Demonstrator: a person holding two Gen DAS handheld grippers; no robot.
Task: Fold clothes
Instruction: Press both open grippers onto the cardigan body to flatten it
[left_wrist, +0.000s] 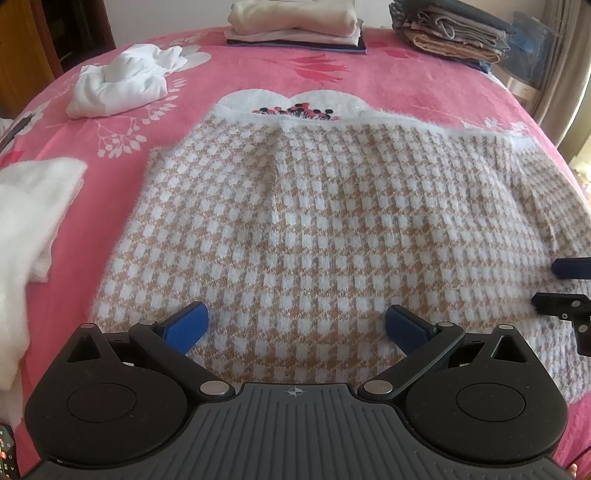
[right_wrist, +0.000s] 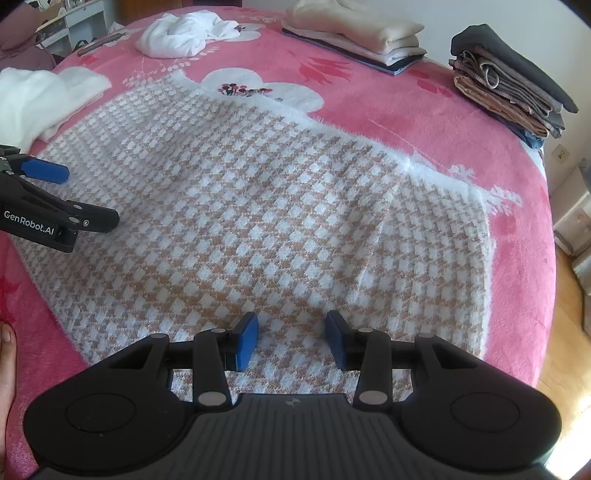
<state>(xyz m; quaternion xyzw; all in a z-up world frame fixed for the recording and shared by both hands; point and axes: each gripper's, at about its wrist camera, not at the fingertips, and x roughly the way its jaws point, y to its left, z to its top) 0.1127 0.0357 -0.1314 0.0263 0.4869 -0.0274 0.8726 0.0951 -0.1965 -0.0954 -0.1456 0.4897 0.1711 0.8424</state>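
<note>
A fuzzy knit garment in a tan-and-white houndstooth check with a white fluffy edge lies spread flat across the middle of a bed covered by a pink plush blanket with white flowers. The left gripper hangs over the garment's near edge, its blue-padded fingers released and wide apart with only fabric showing below them. The right gripper hangs over the near edge further right, its fingers parted about halfway and clasping nothing. Around the garment lie a crumpled white cloth, a white fluffy piece, a folded cream stack and a folded stack of brown and grey clothes.
</note>
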